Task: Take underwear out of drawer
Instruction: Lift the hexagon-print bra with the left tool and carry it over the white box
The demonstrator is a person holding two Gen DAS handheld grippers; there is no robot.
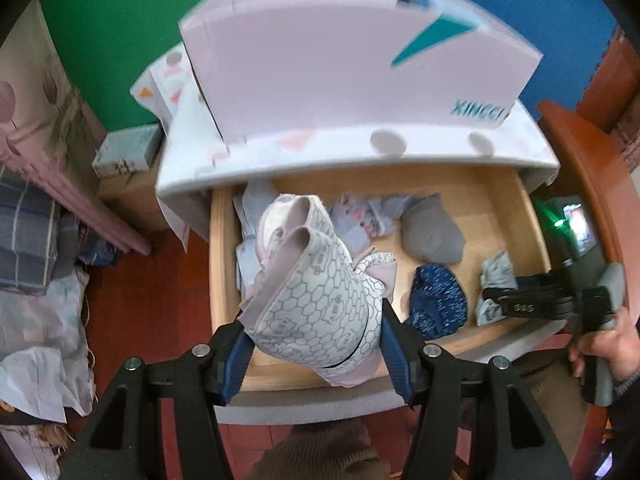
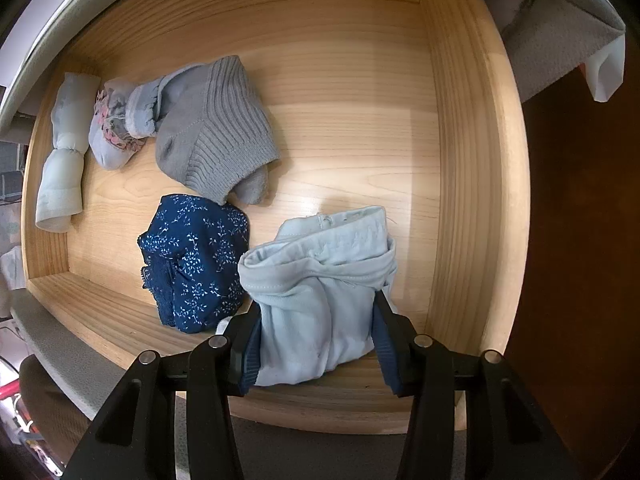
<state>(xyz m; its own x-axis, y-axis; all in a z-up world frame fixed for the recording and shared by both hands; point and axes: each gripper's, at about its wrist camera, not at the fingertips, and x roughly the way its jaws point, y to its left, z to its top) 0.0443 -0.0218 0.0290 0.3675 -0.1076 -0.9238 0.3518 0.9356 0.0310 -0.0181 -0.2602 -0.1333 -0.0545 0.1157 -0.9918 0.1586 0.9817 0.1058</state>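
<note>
My left gripper point(image 1: 316, 344) is shut on white underwear with a grey honeycomb print point(image 1: 320, 292) and holds it above the left front of the open wooden drawer point(image 1: 500, 200). My right gripper point(image 2: 316, 344) is closed around a folded light blue underwear point(image 2: 320, 300) that rests on the drawer floor point(image 2: 352, 140) near the front right; this gripper also shows in the left wrist view point(image 1: 494, 296). A navy floral underwear point(image 2: 196, 260) lies just left of the light blue one.
A grey knit piece point(image 2: 216, 132), a pale patterned roll point(image 2: 116, 128) and a pale blue roll point(image 2: 64, 148) lie at the drawer's back left. A white box point(image 1: 352, 64) stands on the cabinet top. Bedding and bags lie at the left point(image 1: 36, 240).
</note>
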